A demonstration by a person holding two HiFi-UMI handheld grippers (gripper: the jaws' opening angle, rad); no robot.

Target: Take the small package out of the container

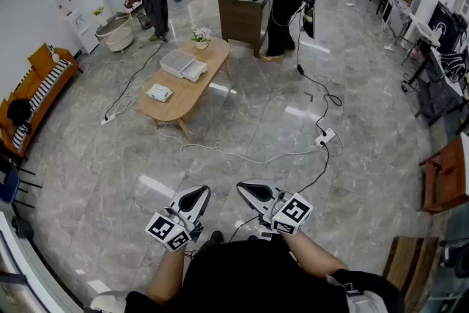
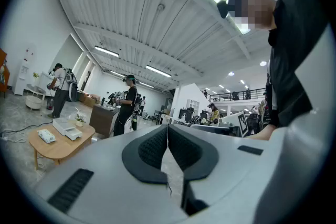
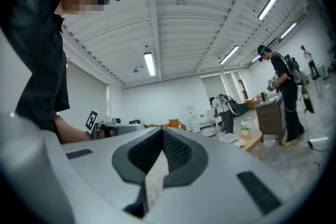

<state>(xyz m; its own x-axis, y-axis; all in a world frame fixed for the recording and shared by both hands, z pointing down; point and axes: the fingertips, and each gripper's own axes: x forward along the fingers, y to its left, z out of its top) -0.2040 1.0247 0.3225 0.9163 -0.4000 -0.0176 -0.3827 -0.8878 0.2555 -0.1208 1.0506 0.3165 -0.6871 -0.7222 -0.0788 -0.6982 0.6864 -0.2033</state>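
A low wooden table (image 1: 176, 105) stands well ahead of me across the floor. On it sits a white lidded container (image 1: 183, 64), and a small pale package (image 1: 159, 92) lies apart from it toward the table's near end. The same table (image 2: 59, 147), container (image 2: 65, 127) and package (image 2: 46, 136) show small at the left of the left gripper view. Both grippers are held close to my body, far from the table. My left gripper (image 1: 199, 191) (image 2: 167, 128) is shut and holds nothing. The right gripper (image 1: 245, 189) (image 3: 161, 131) is also shut and holds nothing.
A white cable runs across the floor to a power strip (image 1: 325, 136) between me and the table. A dark wooden cabinet (image 1: 242, 15) with a person beside it stands behind the table. A flower pot (image 1: 201, 37) sits at the table's far end. A striped sofa (image 1: 37, 88) lines the left wall.
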